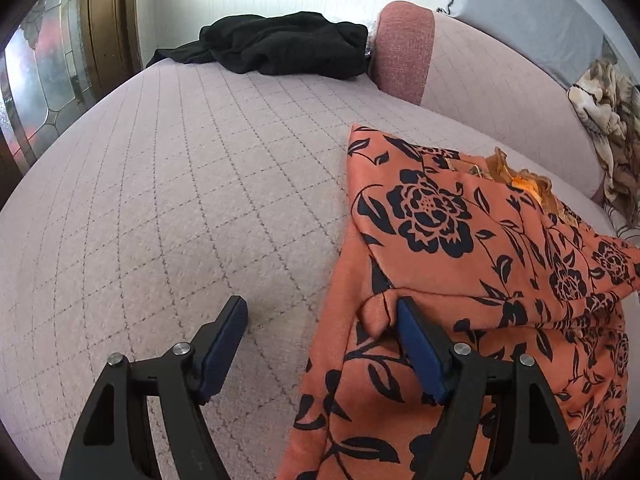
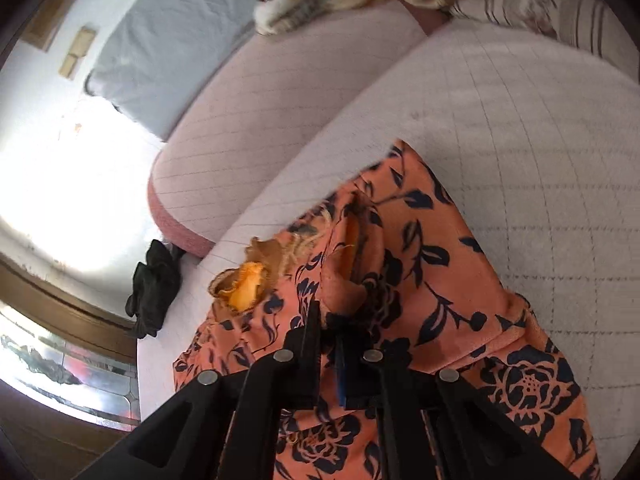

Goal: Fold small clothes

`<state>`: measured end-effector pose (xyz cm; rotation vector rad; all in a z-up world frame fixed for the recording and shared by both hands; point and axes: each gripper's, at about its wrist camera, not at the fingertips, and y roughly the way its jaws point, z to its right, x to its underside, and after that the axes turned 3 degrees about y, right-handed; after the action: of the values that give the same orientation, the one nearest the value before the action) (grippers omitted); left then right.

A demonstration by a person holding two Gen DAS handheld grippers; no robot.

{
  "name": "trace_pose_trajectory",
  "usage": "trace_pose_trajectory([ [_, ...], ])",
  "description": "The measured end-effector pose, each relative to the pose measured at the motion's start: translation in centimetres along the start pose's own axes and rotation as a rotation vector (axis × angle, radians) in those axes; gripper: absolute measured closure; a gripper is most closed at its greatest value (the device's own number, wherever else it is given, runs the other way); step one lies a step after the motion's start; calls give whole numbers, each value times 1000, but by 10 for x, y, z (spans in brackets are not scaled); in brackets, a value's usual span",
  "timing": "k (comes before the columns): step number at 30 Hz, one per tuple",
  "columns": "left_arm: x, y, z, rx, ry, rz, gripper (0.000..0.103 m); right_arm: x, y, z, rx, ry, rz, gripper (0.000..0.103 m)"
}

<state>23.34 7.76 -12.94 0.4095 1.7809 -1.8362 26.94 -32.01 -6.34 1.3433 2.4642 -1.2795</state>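
An orange garment with a black flower print (image 1: pixel 440 216) lies partly folded on the pale pink quilted sofa seat (image 1: pixel 180 180). My left gripper (image 1: pixel 320 306) is open at its left edge. One finger rests on the bare seat and the other on the cloth, where a small fold bunches against its blue pad. In the right wrist view the same garment (image 2: pixel 440 280) shows a frilly orange trim at its far end. My right gripper (image 2: pixel 330 316) is shut there, with a raised ridge of the cloth pinched at its tips.
A crumpled black garment (image 1: pixel 288 44) lies at the far end of the seat. The pink backrest (image 1: pixel 480 80) runs along the right, with a grey pillow (image 1: pixel 540 12) and a brown patterned blanket (image 1: pixel 608 120) above it. A stained-glass door (image 1: pixel 40 80) stands at the left.
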Motion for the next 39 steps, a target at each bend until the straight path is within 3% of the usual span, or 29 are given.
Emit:
trace_pose_trajectory([
  [2,1,2,3,-18,14,0,26,11,1,3,83,-41,3,96],
  [4,1,3,7,-34,35,4,26,19,27,34,187,2,-100,92],
  [5,2,2,8,-33,36,6,26,22,35,49,161,61,-133,92],
  [7,2,3,6,-26,28,6,26,18,23,53,106,63,-78,81],
  [9,0,2,6,-26,22,2,26,16,14,43,124,-4,-51,33],
  [10,1,-2,5,-27,16,8,26,15,7,37,128,-34,-31,29],
  [13,-3,-29,5,-26,6,108,26,13,-15,15,159,-133,59,29],
  [15,-5,-48,5,11,8,194,26,12,-22,-3,93,-177,90,29],
  [17,-7,-55,9,34,23,239,26,6,-12,-18,-1,-220,28,29],
  [18,-8,-50,11,31,35,222,25,4,-1,-20,-46,-218,-16,28],
  [20,-7,-22,18,-4,69,99,25,1,31,-11,-92,-185,-115,28],
  [22,2,15,17,-63,85,-64,23,5,64,18,17,-105,-191,28],
  [24,2,8,17,-90,75,-13,21,3,68,25,8,-58,-174,33],
  [26,1,0,19,-106,80,12,22,0,59,2,-42,-139,-151,32],
  [29,4,7,18,-104,80,-22,21,-11,66,-21,-103,-203,-149,29],
  [31,4,10,16,-85,52,-28,21,-21,85,-12,-47,-191,-149,25],
  [32,3,10,15,-80,48,-27,21,-25,100,2,32,-164,-164,26],
  [33,2,9,14,-76,42,-27,21,-31,104,18,31,-104,-176,30],
  [35,1,6,8,-66,17,-23,21,-36,96,14,-33,-56,-143,29],
  [37,-1,3,4,-54,-8,-20,21,-36,88,-6,-111,-131,-132,28],
  [39,-2,-4,3,-51,-20,8,21,-39,97,-9,-84,-165,-138,25],
])
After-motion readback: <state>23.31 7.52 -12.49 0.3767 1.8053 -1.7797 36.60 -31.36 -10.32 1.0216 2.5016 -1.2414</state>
